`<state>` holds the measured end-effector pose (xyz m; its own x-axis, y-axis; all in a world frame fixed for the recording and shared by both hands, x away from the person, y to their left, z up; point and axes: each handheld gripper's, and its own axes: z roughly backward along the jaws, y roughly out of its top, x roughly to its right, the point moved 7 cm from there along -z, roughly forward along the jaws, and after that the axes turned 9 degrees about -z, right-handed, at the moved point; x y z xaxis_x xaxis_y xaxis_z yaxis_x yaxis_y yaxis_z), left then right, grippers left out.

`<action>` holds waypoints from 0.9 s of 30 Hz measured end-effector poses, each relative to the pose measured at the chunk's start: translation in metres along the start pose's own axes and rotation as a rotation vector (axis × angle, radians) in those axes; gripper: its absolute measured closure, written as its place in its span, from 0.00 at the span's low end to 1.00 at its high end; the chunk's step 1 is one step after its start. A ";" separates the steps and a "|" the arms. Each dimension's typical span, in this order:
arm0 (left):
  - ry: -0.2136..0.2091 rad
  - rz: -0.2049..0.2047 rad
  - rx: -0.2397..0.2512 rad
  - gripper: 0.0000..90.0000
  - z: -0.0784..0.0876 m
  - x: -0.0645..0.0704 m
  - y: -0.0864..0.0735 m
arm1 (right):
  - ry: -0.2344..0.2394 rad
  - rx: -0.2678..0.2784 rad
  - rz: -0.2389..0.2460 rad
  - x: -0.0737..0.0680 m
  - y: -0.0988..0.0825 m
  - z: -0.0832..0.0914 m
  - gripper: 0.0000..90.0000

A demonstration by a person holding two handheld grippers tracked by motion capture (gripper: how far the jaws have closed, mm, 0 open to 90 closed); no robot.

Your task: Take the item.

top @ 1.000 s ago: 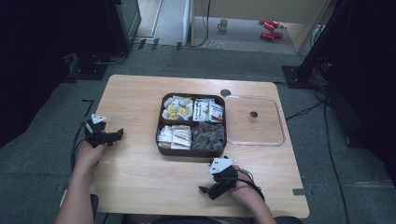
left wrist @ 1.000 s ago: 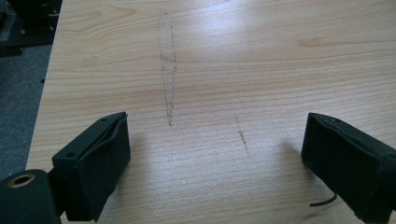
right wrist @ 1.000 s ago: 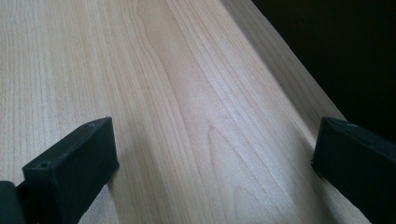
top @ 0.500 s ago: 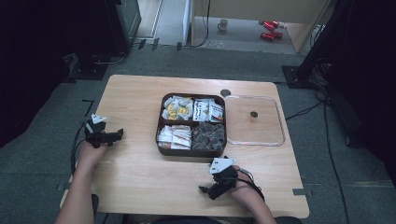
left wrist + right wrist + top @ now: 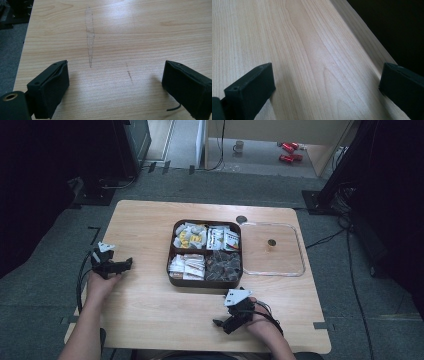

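The box [image 5: 205, 253], a dark brown tray with four compartments, sits mid-desk, well apart from both pairs of jaws. Its two far compartments hold packets, yellow-and-white ones on the left and white ones with red print on the right. Its near left compartment holds pale wrapped packets, and its near right one holds dark, small pieces that are too blurred to name. Just beside the box, on its right and touching or nearly touching it, lies a clear lid [image 5: 272, 249] flat on the desk [image 5: 150, 300], with a small dark knob at its middle.

The right gripper [image 5: 226, 322] lies low on the desk near the front edge, just in front of the box's near right corner, held by a hand [image 5: 262, 325] that comes in from below. Its jaws stand spread wide and hold nothing. In the right gripper view, bare wood lies between them, and the desk edge runs past the jaw on the right of that view.

The left gripper [image 5: 120, 265] sits near the desk's left edge, well to the left of the box, in the left hand [image 5: 101, 284], with its cable trailing back along the forearm. Its jaws also stand spread wide and empty. In the left gripper view, bare wood with a few faint pencil-like marks lies between and beyond them.

Beyond the desk, on the floor, stand a mug [image 5: 239, 145] and some red things [image 5: 286, 151].
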<state>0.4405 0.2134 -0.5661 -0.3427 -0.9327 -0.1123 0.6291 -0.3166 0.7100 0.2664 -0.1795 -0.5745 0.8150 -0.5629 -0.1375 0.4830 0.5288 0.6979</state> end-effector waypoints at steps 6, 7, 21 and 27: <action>0.012 0.013 -0.001 0.09 -0.001 0.001 0.001 | 0.000 0.000 0.000 0.000 0.000 0.000 0.00; 0.015 0.015 -0.001 0.09 -0.001 0.001 0.001 | 0.000 0.000 0.000 0.000 0.000 0.000 0.00; -0.002 0.004 -0.025 0.28 0.003 0.004 0.005 | 0.001 0.001 0.000 0.000 0.000 0.000 0.00; -0.066 -0.001 -0.039 0.34 0.005 0.008 0.011 | 0.001 0.002 0.001 0.000 0.000 -0.001 0.00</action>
<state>0.4414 0.2032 -0.5553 -0.3877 -0.9194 -0.0665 0.6551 -0.3255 0.6818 0.2668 -0.1789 -0.5745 0.8156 -0.5620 -0.1375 0.4818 0.5282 0.6992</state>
